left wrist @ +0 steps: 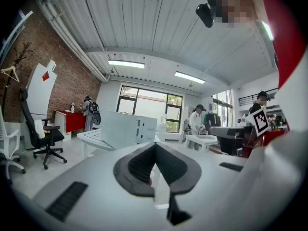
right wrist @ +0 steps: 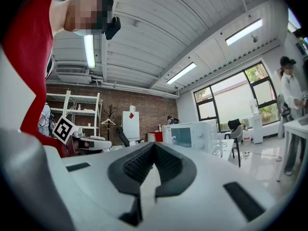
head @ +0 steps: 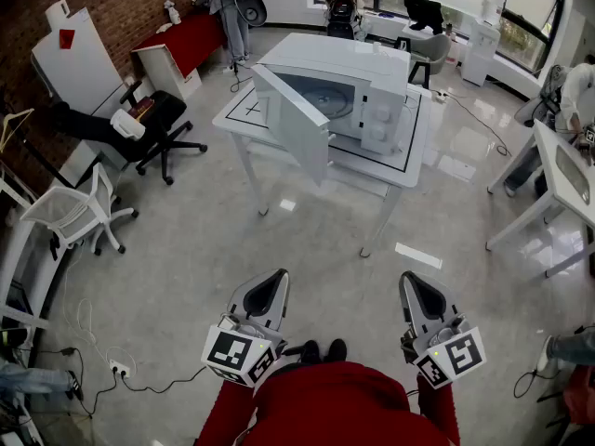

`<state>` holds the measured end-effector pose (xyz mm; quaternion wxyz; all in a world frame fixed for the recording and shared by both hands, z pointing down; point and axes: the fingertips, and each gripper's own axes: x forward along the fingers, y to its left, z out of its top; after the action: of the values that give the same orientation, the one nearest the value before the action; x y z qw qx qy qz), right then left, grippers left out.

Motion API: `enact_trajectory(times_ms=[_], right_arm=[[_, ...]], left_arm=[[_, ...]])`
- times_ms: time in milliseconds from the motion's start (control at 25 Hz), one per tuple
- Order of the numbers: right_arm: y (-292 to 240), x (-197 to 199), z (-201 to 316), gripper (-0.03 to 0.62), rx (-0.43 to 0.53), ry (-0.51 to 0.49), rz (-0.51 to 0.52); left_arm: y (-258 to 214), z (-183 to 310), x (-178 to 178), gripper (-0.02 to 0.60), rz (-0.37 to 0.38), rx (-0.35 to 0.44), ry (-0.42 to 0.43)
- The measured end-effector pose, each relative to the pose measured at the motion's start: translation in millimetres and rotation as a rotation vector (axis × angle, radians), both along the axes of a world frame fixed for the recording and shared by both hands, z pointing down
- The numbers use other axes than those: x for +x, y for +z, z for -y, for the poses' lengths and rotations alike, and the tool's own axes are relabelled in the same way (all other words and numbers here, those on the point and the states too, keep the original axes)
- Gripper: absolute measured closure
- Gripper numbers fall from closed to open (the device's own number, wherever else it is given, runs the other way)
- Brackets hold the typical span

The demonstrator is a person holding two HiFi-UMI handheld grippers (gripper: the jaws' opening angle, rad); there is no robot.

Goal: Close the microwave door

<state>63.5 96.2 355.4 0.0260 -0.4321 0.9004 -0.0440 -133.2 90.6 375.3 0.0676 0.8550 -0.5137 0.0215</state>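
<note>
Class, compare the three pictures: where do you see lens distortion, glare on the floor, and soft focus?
Head view: wide-angle bending towards the edges, bright reflections on the glossy floor, and the microwave is sharp. Left gripper view: strong fisheye with a dark round border, and the left gripper is close and slightly soft. Right gripper view: the same fisheye, and the windows are washed out white.

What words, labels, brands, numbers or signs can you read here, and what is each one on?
No words, numbers or brands are readable.
On the microwave, the control panel: print too small to read.
Cubes on the left gripper and right gripper: black-and-white square patterns, no letters.
On the white board: red mark, no text.
On the table: black cross mark, no writing.
</note>
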Motion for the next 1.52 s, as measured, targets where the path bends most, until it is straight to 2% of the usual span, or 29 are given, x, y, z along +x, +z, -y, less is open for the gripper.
enact_trajectory(times_ms=[800, 1240, 1520], right_arm=[[7.4, 8.0, 1.3, 0.579, -0.041, -0.025, 0.038], [14.6, 22.4, 8.4, 0.579, -0.067, -0.014, 0.048], [12.1, 36.2, 12.2, 0.580, -0.047, -0.018, 0.055]], left_arm=[[6.6, 0.6, 7.6, 0.571, 0.004, -0.018, -0.008], [10.6, 5.8, 24.8, 0.571, 0.025, -0.029, 0.009], [6.0, 12.0, 42.8, 0.571, 0.050, -0.008, 0.015]])
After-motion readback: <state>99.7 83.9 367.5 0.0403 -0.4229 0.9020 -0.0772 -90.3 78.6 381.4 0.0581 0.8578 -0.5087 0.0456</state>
